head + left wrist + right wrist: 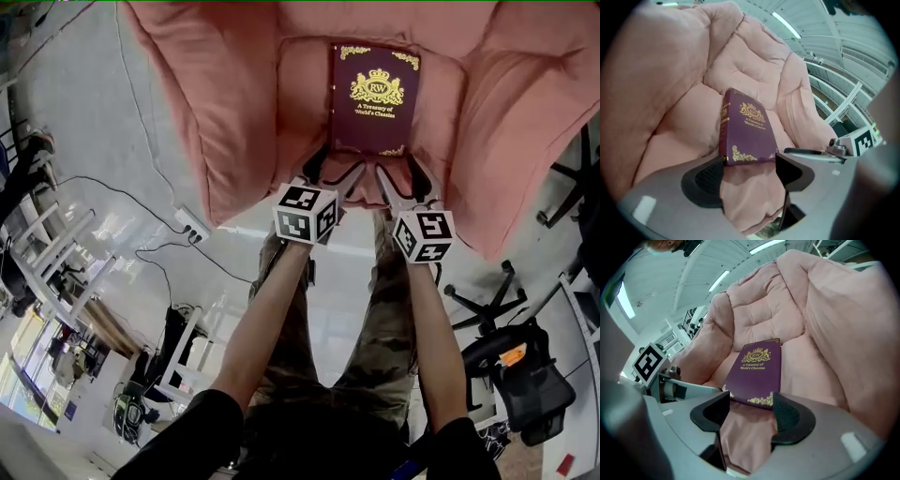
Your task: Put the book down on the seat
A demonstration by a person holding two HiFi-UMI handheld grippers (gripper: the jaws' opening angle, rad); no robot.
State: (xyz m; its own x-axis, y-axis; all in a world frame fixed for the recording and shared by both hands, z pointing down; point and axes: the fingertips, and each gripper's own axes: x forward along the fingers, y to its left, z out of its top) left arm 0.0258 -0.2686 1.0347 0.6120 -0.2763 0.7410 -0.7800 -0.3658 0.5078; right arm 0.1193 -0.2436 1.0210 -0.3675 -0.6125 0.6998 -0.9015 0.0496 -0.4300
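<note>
As the book (375,97) lies flat on the seat (305,105), left gripper (335,172) and right gripper (401,180) stand open, empty. Judged stiff, weighty, slick-covered: grip its near edge.

I count one maroon hardcover book with gold lettering (375,94), one padded pink fabric armchair (234,112), and two grippers: left gripper (339,161), right gripper (398,173).

Just beyond the fingertips (317,165), the purple book (375,94) reads "RW" in a gold crest, then "A Treasury of World's Classics".
</note>
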